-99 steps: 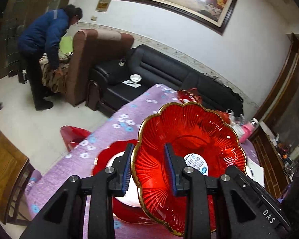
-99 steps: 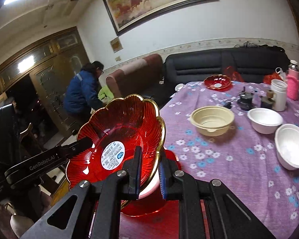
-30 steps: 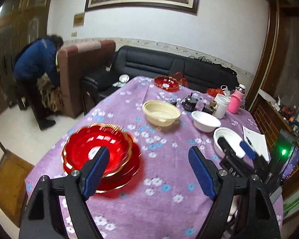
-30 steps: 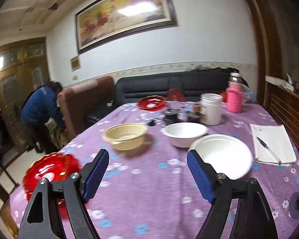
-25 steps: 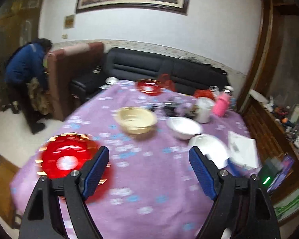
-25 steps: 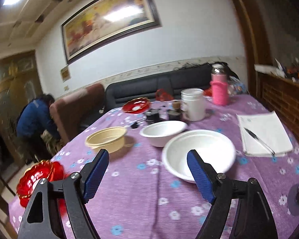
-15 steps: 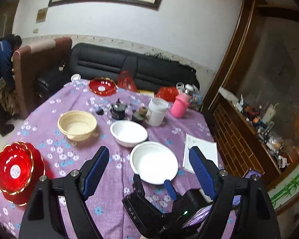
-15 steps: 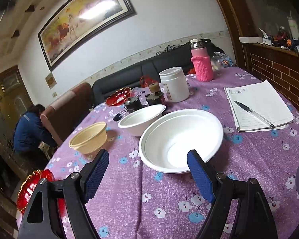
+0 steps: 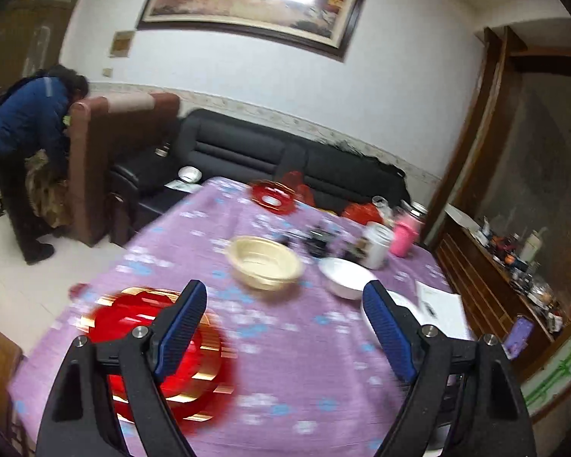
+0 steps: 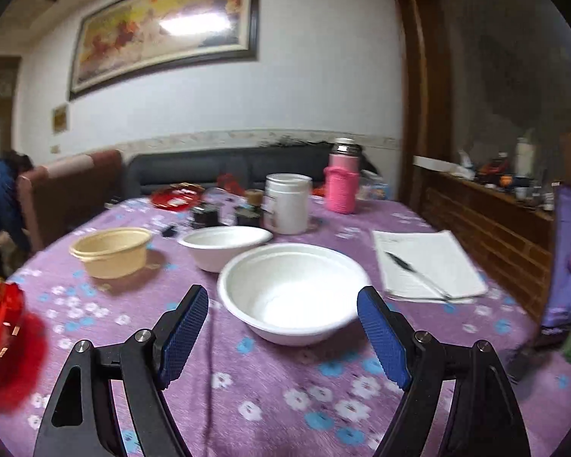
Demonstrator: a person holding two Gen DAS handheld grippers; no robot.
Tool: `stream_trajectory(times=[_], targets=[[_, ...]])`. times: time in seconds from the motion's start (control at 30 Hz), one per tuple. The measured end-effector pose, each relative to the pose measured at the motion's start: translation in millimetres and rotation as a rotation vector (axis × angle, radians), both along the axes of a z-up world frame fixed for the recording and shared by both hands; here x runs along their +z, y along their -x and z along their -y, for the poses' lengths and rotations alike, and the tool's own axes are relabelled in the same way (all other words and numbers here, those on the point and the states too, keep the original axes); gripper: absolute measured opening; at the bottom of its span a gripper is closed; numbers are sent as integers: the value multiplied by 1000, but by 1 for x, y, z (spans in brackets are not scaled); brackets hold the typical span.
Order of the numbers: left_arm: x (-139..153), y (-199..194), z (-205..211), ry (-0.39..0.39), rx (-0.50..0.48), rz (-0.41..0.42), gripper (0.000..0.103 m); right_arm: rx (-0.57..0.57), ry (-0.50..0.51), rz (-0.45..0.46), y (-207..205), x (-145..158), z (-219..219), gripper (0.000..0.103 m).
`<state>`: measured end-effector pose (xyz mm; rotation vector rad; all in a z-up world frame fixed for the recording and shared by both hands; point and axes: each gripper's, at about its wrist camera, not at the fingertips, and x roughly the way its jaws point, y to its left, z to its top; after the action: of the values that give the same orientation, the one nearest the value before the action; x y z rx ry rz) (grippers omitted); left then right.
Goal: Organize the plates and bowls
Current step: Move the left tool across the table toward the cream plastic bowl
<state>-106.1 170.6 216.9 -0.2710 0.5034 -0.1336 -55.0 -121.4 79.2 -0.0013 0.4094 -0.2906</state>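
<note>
Two red gold-rimmed plates (image 9: pixel 133 327) lie stacked at the table's near left, blurred, just behind my left gripper's (image 9: pixel 283 289) left finger. That gripper's jaws are opening, with nothing between them. Beyond it stand a yellow bowl (image 9: pixel 264 262) and a white bowl (image 9: pixel 346 278). My right gripper (image 10: pixel 281 297) is open and hovers right in front of a large white bowl (image 10: pixel 289 293), one finger on each side of it in the picture, pads not touching. A smaller white bowl (image 10: pixel 224 245), the yellow bowl (image 10: pixel 112 251) and the red plates (image 10: pixel 0 316) lie to its left.
The purple flowered tablecloth (image 10: pixel 285 381) also carries a far red plate (image 10: pixel 177 196), a white jar (image 10: pixel 287 203), a pink flask (image 10: pixel 342 182), small dark pots, and a notebook with pen (image 10: pixel 430 266). A person (image 9: pixel 30 125) bends by the brown armchair. A black sofa stands behind.
The left view has swung back to the left, so the red plates are again near its left finger. The right gripper has dipped, and the large white bowl sits nearer and more level.
</note>
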Motion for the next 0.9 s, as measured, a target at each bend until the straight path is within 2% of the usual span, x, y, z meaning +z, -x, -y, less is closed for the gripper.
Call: stream_trajectory(times=[0.07, 0.17, 0.3, 0.43, 0.57, 0.63, 0.77, 0.83, 0.9], targets=[[-5, 8, -46, 1, 51, 30, 84, -10, -39, 3, 11, 20, -12, 84], [-6, 13, -99, 32, 106, 35, 84, 30, -37, 36, 21, 57, -40, 84], [-3, 21, -160, 101, 180, 44, 85, 119, -12, 100, 35, 137, -73, 84], [4, 32, -187, 149, 184, 46, 85, 139, 41, 157, 60, 219, -78, 84], [26, 57, -187, 148, 193, 113, 85, 114, 159, 211, 94, 300, -77, 85], [38, 68, -180, 152, 190, 148, 90, 114, 169, 239, 108, 338, -71, 88], [66, 84, -151, 139, 157, 198, 91, 85, 165, 261, 126, 417, -53, 90], [82, 91, -132, 125, 150, 223, 91, 59, 181, 270, 130, 446, -46, 90], [94, 95, -115, 112, 137, 238, 93, 59, 189, 264, 130, 461, -38, 90]])
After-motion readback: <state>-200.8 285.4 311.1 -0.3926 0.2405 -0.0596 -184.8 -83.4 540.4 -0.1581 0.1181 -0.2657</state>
